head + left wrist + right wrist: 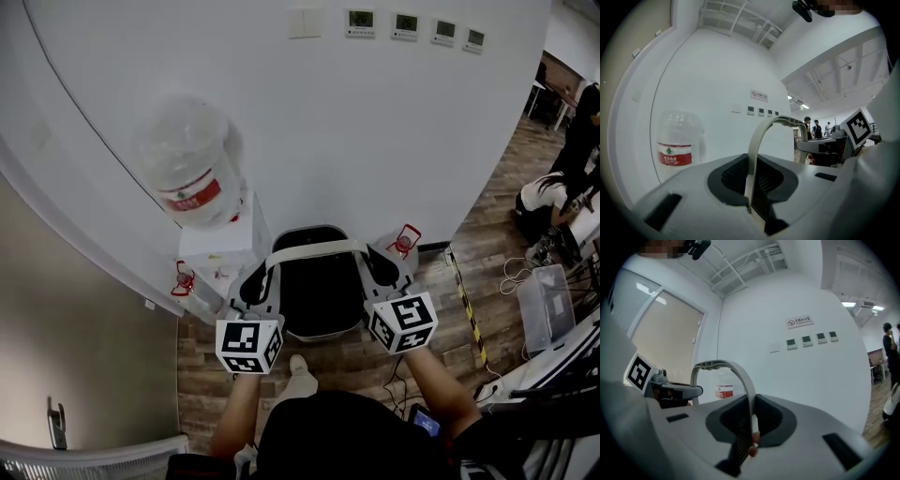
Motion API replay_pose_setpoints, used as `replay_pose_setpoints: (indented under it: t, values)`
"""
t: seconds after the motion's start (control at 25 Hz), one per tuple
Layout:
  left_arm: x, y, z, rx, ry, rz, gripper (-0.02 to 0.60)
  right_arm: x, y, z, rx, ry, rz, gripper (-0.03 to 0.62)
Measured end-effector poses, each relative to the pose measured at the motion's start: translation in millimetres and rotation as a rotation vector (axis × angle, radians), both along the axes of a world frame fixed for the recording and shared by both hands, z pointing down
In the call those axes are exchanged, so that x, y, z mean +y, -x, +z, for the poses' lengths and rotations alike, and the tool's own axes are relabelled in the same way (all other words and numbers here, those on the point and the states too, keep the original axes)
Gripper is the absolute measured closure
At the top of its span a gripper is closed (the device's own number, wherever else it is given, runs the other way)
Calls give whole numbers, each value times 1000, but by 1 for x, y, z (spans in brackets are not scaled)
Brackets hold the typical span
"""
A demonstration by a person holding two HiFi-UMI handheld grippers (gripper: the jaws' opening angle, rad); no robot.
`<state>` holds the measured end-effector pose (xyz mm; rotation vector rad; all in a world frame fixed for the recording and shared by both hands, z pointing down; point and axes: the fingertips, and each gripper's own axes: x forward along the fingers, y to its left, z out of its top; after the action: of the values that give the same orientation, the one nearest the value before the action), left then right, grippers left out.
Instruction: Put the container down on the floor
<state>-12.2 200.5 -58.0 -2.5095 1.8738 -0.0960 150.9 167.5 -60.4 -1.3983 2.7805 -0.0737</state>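
A black container (319,298) with a white bail handle (315,248) hangs in front of me over the wooden floor. My left gripper (262,274) is shut on the handle's left end and my right gripper (373,265) on its right end. In the left gripper view the handle (761,140) rises as an arch from between the dark pads (729,180) of the left gripper (749,190). The right gripper view shows the same handle (736,373) pinched in the right gripper (751,427). The container's body is hidden in both gripper views.
A white water dispenser (220,253) with a big clear bottle (192,169) stands at the wall, just left of the container. Bottles with red caps (403,240) sit on the floor. Yellow-black tape (466,305), cables, a clear box (546,305) and people (562,178) are at the right.
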Motion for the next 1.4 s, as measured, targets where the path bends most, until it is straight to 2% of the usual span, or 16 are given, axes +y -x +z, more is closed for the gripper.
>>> replay_pose_setpoints:
  t: [0.44,0.84,1.16,1.4]
  values:
    - [-100,50,0,24,31,51,535,-96,49,-5,17,19,58,542]
    - [-170,93,11,46,62,120,534,-156,91,3,39,49,123,542]
    - [-207,114,16,86,73,143,534,-186,111,7,48,62,166,542]
    - [-225,111,24,84,88,166,534,-202,109,15,50,77,181,542]
